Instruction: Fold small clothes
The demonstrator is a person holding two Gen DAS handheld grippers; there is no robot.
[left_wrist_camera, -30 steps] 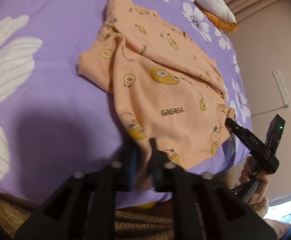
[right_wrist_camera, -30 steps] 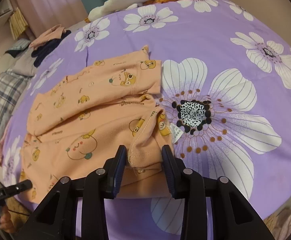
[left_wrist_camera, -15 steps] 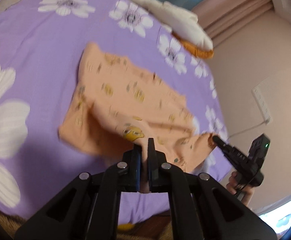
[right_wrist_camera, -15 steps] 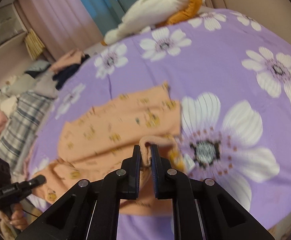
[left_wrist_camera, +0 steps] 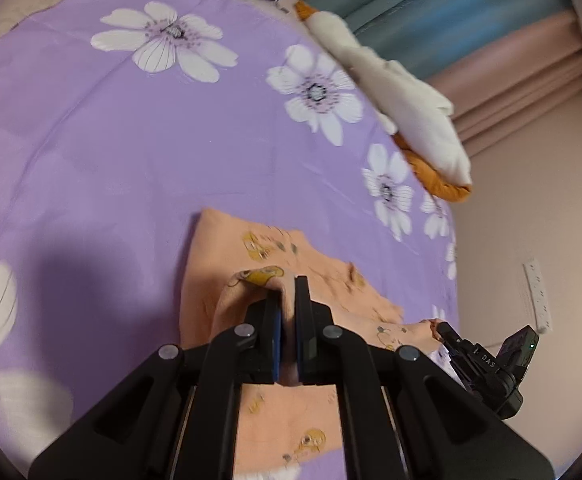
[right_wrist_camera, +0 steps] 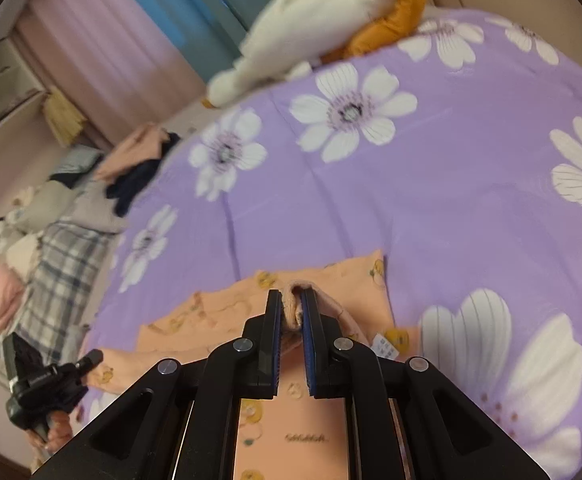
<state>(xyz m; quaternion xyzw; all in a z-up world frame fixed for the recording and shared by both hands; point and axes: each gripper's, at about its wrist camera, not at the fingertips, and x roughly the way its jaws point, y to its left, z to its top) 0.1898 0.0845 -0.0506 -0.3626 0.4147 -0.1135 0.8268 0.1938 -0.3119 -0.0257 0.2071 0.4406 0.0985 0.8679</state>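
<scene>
My left gripper (left_wrist_camera: 287, 300) was clamped on a pinched-up fold of the orange garment (left_wrist_camera: 227, 256), its two jaws nearly together with only the cloth between them. The garment lay on the purple flowered bedspread (left_wrist_camera: 91, 120), its far edge flat and its near part lifted toward my fingers. From this camera I could see, off to the right, my right gripper (left_wrist_camera: 441, 326) from the side, its tip at the garment's right-hand corner, and beyond it a white power strip (left_wrist_camera: 537, 296) on the pink wall. A white and orange cushion (left_wrist_camera: 411, 120) sat at the far edge of the bed under the curtains (left_wrist_camera: 491, 40).

The right wrist camera showed what the left one did not: the heap of other clothes (right_wrist_camera: 139, 160) on the far left of the bed, with a plaid cloth (right_wrist_camera: 63, 264) nearer, and the small white care label (right_wrist_camera: 385, 347) on the garment (right_wrist_camera: 219, 308) just right of my fingers. It also showed the printed lettering on the near panel, though too blurred to read for certain. My right gripper (right_wrist_camera: 291, 308) was likewise closed on a raised fold of the orange cloth, jaws close with fabric bunched between. At the lower left of this view my left gripper (right_wrist_camera: 95, 358) appeared from the side, its tip touching the garment's left corner, my hand (right_wrist_camera: 57, 432) beneath it.
</scene>
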